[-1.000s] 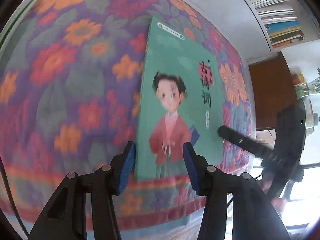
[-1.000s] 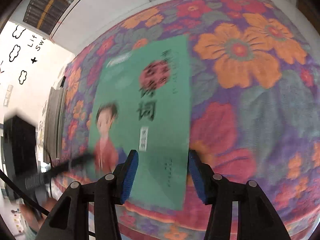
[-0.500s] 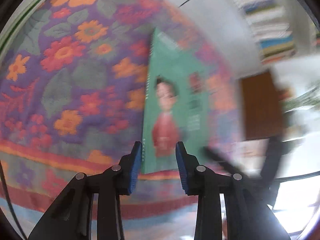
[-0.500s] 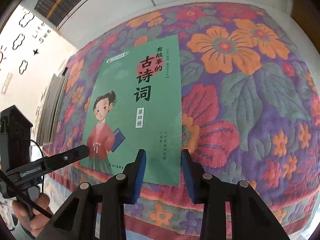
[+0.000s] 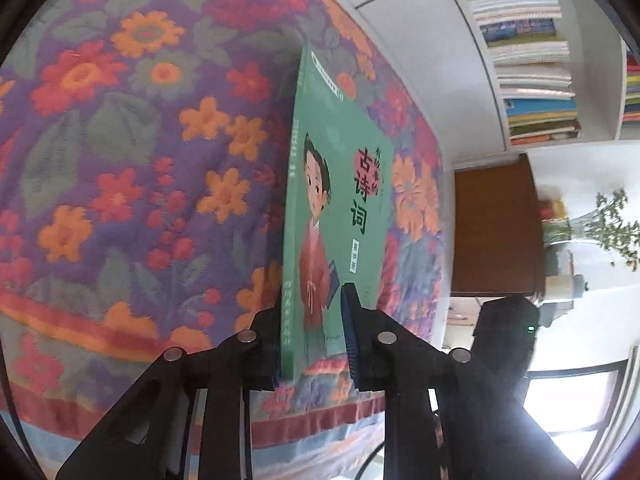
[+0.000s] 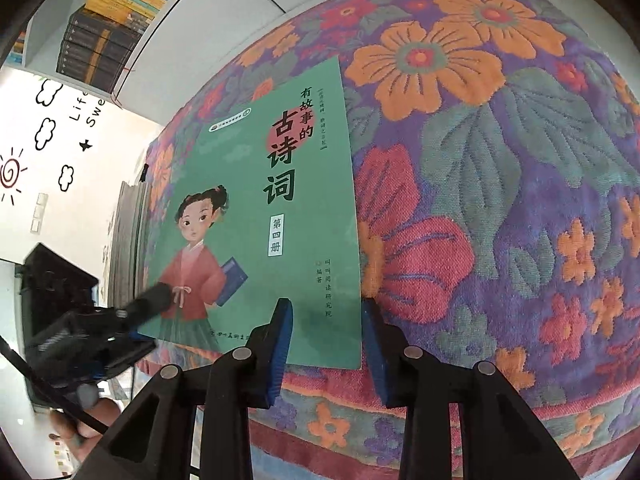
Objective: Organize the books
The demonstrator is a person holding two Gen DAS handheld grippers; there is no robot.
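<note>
Green book (image 6: pixel 260 216) flat on floral cloth (image 6: pixel 500 200); right gripper (image 6: pixel 326 332) straddles near corner (pads apart).

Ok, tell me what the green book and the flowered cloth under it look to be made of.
Green book: paper with a smooth printed card cover, likely matte; it shows sharp print and little glare. Flowered cloth: woven textile, seemingly coarse; its thread texture is visible.

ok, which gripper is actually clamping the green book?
The left gripper: its pads pinch the green book at the spine edge. The right gripper only straddles the near corner, pads clear. Both pairs of jaws have just been closing.
</note>
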